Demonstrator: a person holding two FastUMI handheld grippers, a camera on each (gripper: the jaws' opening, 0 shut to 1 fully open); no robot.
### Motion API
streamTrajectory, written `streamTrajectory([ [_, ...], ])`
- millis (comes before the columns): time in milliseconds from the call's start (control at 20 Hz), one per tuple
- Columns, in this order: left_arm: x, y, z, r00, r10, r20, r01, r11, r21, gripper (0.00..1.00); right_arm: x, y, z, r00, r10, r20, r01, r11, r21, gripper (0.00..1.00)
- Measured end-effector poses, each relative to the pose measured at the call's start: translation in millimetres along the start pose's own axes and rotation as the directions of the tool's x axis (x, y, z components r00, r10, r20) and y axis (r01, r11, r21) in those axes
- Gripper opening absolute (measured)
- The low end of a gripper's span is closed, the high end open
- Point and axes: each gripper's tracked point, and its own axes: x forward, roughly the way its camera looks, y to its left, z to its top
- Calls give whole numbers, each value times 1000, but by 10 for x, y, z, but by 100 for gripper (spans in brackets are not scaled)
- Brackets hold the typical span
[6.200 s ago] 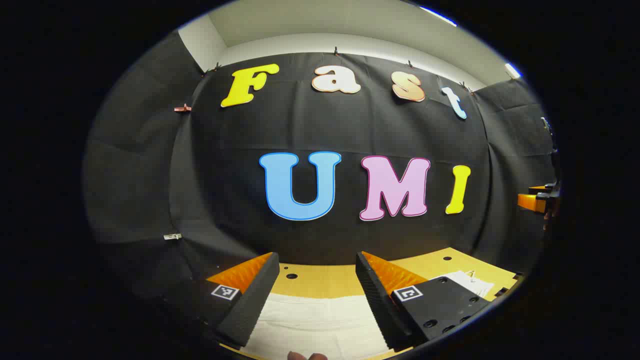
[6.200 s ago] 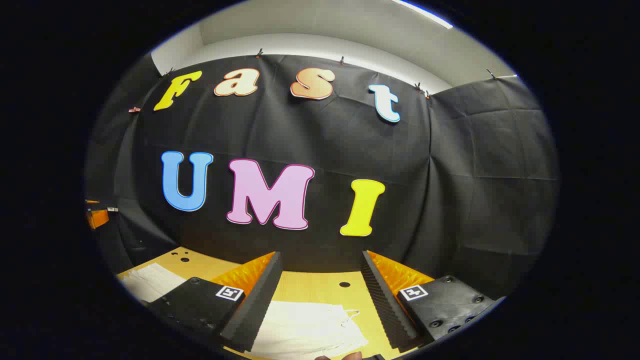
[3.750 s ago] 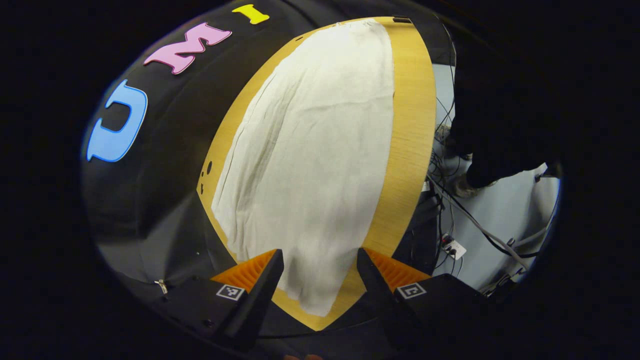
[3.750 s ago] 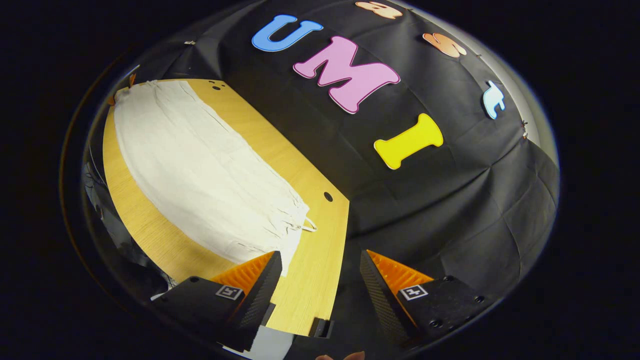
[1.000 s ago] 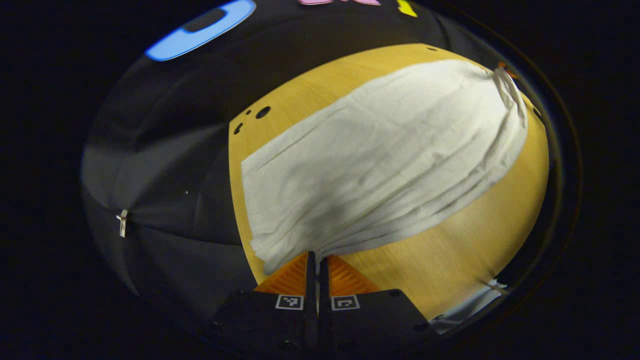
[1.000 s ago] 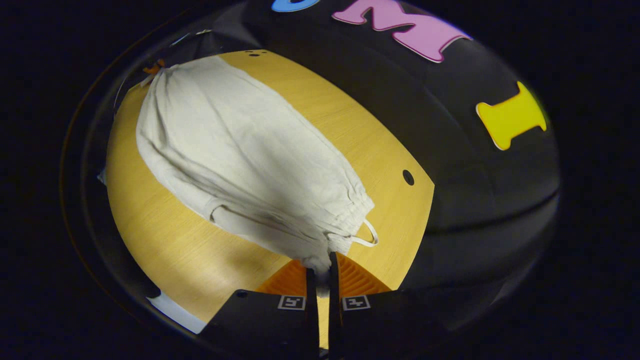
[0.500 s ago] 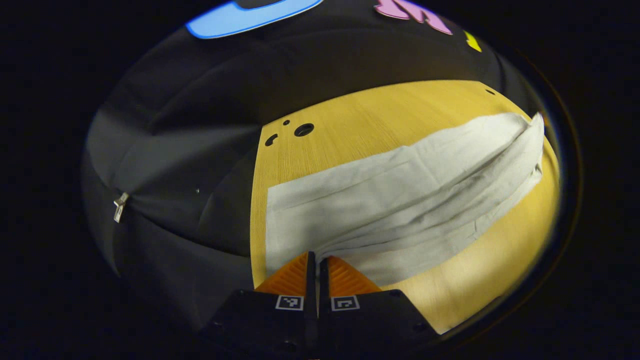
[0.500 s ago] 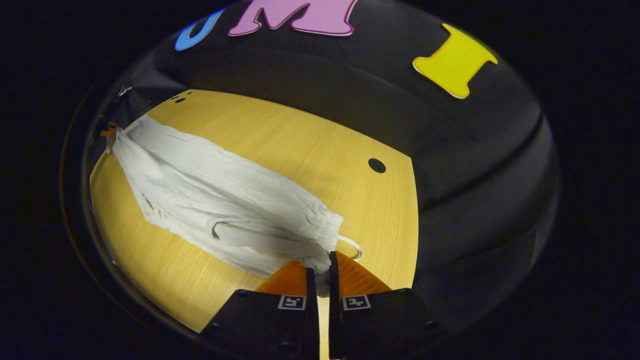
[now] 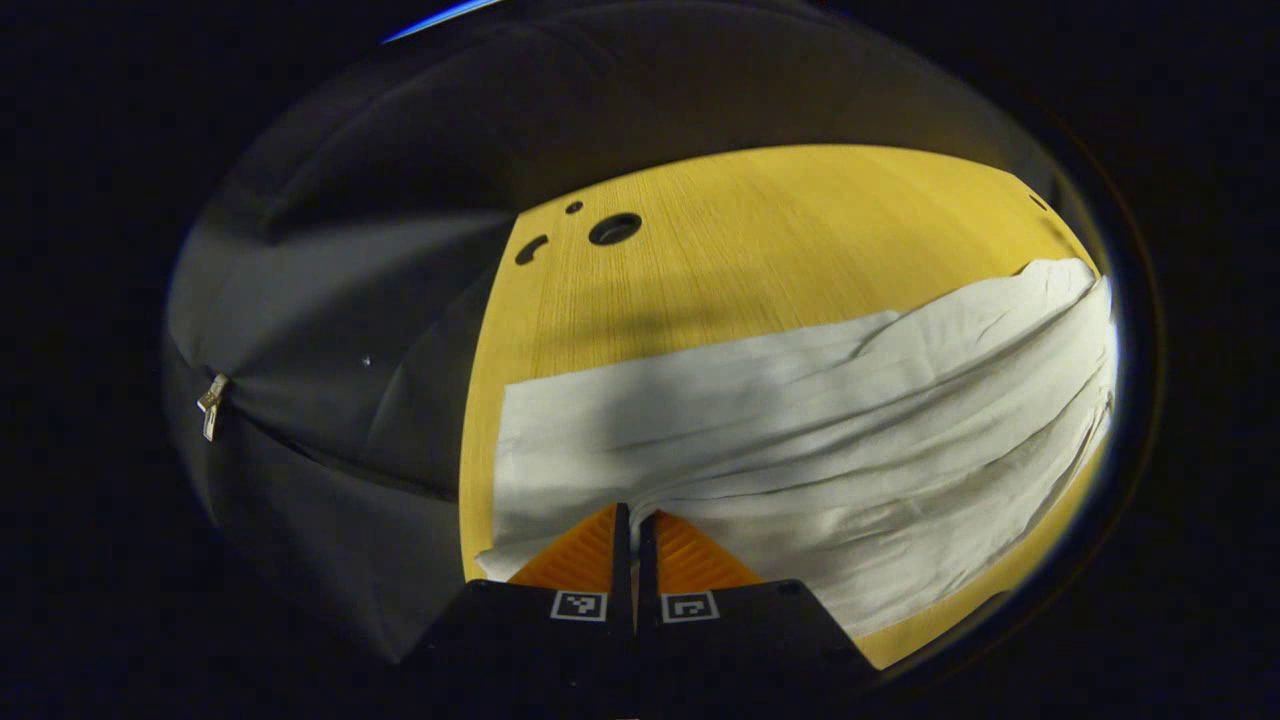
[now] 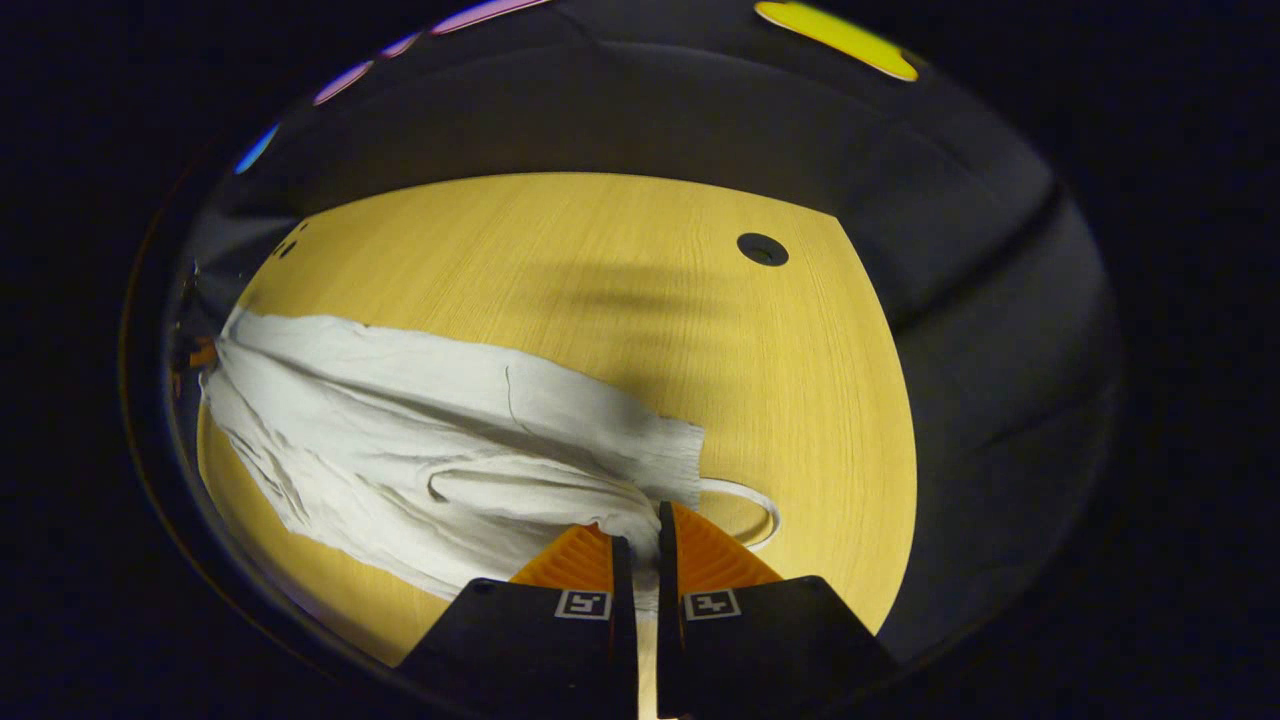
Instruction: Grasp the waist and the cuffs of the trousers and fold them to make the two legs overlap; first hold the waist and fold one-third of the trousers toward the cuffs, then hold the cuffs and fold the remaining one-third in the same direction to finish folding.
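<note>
Covering most of both views is the wooden table (image 9: 760, 230), with dark round holes (image 9: 614, 228) near its far edge by the black cloth wall (image 9: 330, 300). White trousers (image 9: 800, 420) lie across the table on its near side, rumpled, folds running lengthwise. Left gripper (image 9: 634, 520) is pinched tight on the cuff end, right gripper (image 10: 640, 525) is clamped on the gathered waist, and a drawstring loop (image 10: 745, 505) flops onto the table just beside it.

Black gripper (image 9: 625, 515) bodies, square coded markers
</note>
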Motion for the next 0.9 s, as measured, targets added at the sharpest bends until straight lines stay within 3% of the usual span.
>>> streamTrajectory([
  [200,0,33,64,1000,14,-16,-14,1000,2,6,-55,27,18,998,61,-9,-59,987,149,12],
  [400,-17,124,47,999,44,-31,-43,999,14,11,-69,19,61,996,92,3,-89,956,279,31],
  [450,-21,193,36,997,67,-31,-67,998,12,27,-99,18,77,995,100,10,-98,945,312,37],
  [500,-26,252,35,996,84,-30,-84,996,7,44,-133,20,109,993,112,26,-114,931,346,36],
  [600,-71,247,16,998,57,-17,-58,998,-13,73,-206,35,194,989,134,63,-148,897,416,49],
  [650,-103,235,-4,999,35,-13,-36,999,-23,80,-240,35,225,986,144,82,-166,875,454,57],
  [750,-202,265,-22,1000,21,5,-20,999,-39,88,-329,-17,304,980,152,131,-198,823,532,60],
  [800,-252,285,-16,1000,19,22,-18,999,-52,90,-379,-47,350,975,160,156,-221,796,563,74],
  [900,-381,337,12,998,21,62,-16,997,-75,96,-528,-165,391,968,145,203,-240,762,601,74],
])
